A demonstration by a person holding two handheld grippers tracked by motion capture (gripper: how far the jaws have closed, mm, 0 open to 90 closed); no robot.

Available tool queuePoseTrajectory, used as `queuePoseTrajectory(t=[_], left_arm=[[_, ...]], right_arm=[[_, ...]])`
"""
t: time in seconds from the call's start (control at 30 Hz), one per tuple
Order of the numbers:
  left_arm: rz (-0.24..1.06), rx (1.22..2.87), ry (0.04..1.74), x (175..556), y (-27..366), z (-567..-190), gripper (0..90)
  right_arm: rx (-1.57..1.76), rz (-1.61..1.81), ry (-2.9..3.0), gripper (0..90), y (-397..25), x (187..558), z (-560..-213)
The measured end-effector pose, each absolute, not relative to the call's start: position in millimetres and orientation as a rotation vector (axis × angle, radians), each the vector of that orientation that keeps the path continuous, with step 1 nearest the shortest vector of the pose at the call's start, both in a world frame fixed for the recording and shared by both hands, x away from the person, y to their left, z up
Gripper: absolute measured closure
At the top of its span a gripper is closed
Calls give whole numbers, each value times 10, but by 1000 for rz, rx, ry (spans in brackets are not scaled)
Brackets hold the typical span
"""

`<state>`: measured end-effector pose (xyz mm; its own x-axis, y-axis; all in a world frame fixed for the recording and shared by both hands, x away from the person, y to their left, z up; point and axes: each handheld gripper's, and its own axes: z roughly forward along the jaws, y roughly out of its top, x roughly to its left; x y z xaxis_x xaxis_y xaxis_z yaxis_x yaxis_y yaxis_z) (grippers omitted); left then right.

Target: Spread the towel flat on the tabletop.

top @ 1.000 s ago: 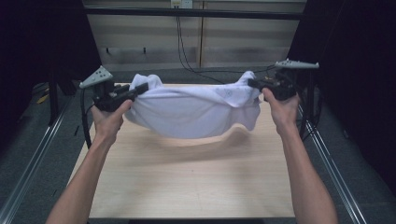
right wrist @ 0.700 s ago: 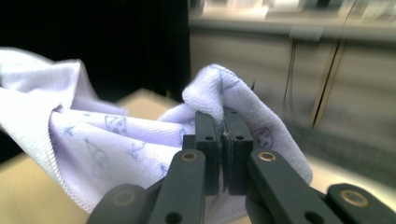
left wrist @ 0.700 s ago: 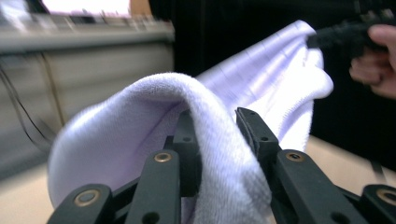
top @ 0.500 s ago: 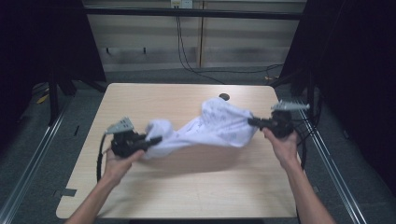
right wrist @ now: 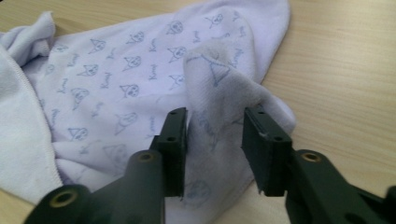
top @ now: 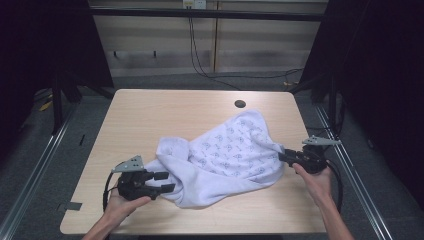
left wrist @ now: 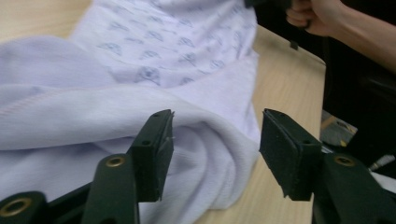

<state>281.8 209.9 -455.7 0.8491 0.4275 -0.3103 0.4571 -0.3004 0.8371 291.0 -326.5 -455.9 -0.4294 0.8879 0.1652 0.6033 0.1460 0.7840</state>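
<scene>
The left tongs (top: 165,181) sit near the counter's front left corner, held in the person's left hand (top: 120,205). Their 2 black jaws stand wide apart and grip nothing. In the left gripper view, the left tongs (left wrist: 215,144) open toward a thick rolled fold of the white cloth (left wrist: 140,84), which lies just in front of the jaws; 1 jaw sits right against the fold.

The right tongs (top: 281,156) are near the counter's right edge, held in the person's right hand (top: 312,180). In the right gripper view, the right tongs (right wrist: 215,140) have their jaws partly open, with a raised pinch of cloth (right wrist: 219,93) standing between them. The pictures do not make clear whether the jaws are pressing on that pinch.

The white cloth (top: 225,155) is a soft garment printed with small pale blue figures. It lies crumpled on the counter (top: 165,115), stretched on a slant from the left tongs toward the right tongs, across the front half and right of centre. Part of it shows a plain white underside with a stitched hem. A small dark round hole (top: 240,104) sits in the counter toward the back edge, just beyond the cloth.
</scene>
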Motion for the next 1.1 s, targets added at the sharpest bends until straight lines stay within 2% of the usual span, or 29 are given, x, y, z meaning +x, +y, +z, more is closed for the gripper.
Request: queuePoseTrajectory(t=[0.13, 0.17, 0.2, 0.4, 0.5, 0.57, 0.77, 0.8, 0.87, 1.0, 1.1], left_arm=[[29, 1938, 759, 3002, 2254, -4683, 561], [37, 1965, 757, 3054, 2283, -4738, 637], [45, 1975, 786, 3102, 2303, -4800, 673], [7, 2068, 827, 3167, 2216, -4992, 671], [12, 2129, 793, 3105, 2130, -5038, 760], [-1, 2145, 783, 3063, 2113, -5032, 854], [-84, 2184, 728, 2720, 2014, -4980, 872], [-139, 2161, 718, 2672, 2013, -4960, 864], [-74, 2165, 678, 2604, 2025, -4900, 839], [-56, 2024, 799, 2758, 2274, -4861, 817], [1, 1999, 898, 2900, 2429, -4910, 792]], right_arm=[[1372, 1229, 2078, 536, -3176, 2735, -4465], [1357, 1238, 2088, 536, -3130, 2701, -4446], [1335, 1242, 2096, 534, -3074, 2672, -4431], [1232, 1301, 2214, 529, -2676, 2562, -4467], [1173, 1288, 2302, 522, -2457, 2563, -4557], [1142, 1293, 2343, 517, -2312, 2571, -4579], [1058, 1366, 2426, 519, -1859, 2690, -4578], [1041, 1367, 2448, 524, -1766, 2718, -4576], [995, 1391, 2474, 537, -1561, 2776, -4572], [909, 1411, 2530, 649, -1123, 2945, -4587], [892, 1448, 2578, 620, -807, 3084, -4659]])
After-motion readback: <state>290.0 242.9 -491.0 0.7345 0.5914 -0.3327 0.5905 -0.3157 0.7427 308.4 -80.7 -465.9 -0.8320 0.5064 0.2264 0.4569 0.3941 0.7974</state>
